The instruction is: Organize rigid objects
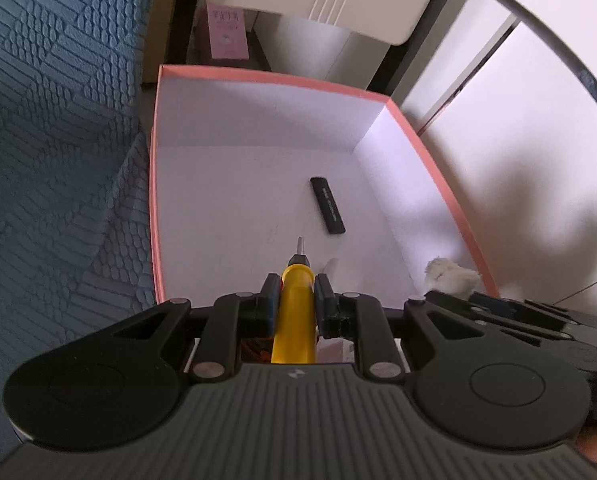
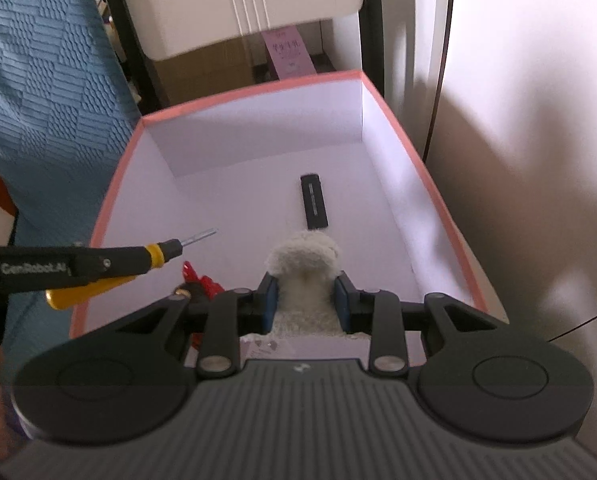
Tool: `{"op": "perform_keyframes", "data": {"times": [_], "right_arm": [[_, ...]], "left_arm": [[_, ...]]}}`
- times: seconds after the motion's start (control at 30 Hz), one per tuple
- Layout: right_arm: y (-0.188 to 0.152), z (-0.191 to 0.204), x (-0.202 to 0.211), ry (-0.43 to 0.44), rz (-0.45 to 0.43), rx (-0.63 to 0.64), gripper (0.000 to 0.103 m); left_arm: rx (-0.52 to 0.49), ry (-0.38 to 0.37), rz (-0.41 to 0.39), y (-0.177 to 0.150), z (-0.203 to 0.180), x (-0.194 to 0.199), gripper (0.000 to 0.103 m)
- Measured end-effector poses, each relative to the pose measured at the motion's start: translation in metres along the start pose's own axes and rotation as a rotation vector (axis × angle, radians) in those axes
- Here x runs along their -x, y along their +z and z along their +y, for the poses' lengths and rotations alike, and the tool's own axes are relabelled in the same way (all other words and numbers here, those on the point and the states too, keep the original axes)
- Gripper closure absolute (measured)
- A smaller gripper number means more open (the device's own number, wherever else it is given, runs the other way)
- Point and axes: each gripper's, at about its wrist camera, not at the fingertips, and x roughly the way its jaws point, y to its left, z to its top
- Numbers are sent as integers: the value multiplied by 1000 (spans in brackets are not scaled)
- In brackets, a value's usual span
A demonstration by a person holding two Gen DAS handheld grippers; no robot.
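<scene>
While a yellow-handled screwdriver (image 1: pixel 294 304) is clamped in the left gripper (image 1: pixel 296 286) at lower centre, its tip is pointed into the pink-rimmed box (image 1: pixel 258 80). A fluffy white object (image 2: pixel 304 276) is clamped in the right gripper (image 2: pixel 306 292), and a black stick (image 2: pixel 313 200) is seen on the box floor, mid-frame.

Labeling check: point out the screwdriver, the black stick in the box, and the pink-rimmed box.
screwdriver (image 1: pixel 294 300), left wrist view, yellow handle between the pads
black stick (image 1: pixel 328 211), left wrist view, middle of its body
pink-rimmed box (image 2: pixel 418 168), right wrist view, right rim
</scene>
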Motion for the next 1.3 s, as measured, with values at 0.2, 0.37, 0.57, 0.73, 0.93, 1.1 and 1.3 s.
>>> {"op": "perform_keyframes", "data": {"times": [0.2,0.37,0.57,0.73,0.93,1.1,1.3], "right_arm": [[-4,0,-13,12,46,8,69],[-6,-2,-11,9,54,-6,68],[-4,-5,-6,11,55,-38,46],[-1,-2,14,18,12,-50,44],[-1,9,44,22,-43,-28,44],[-8,24,69,1,-92,35,44],[-15,34,102,9,-141,40,44]], "left_arm": [[4,7,20,-4,2,-7,82],[4,15,17,-5,3,-4,81],[0,15,-4,-8,1,12,81],[-13,10,-32,-11,-3,35,81],[-21,0,-79,-16,-6,68,81],[-40,-9,-117,-23,-12,98,81],[-51,-21,-161,-35,-17,131,81]]}}
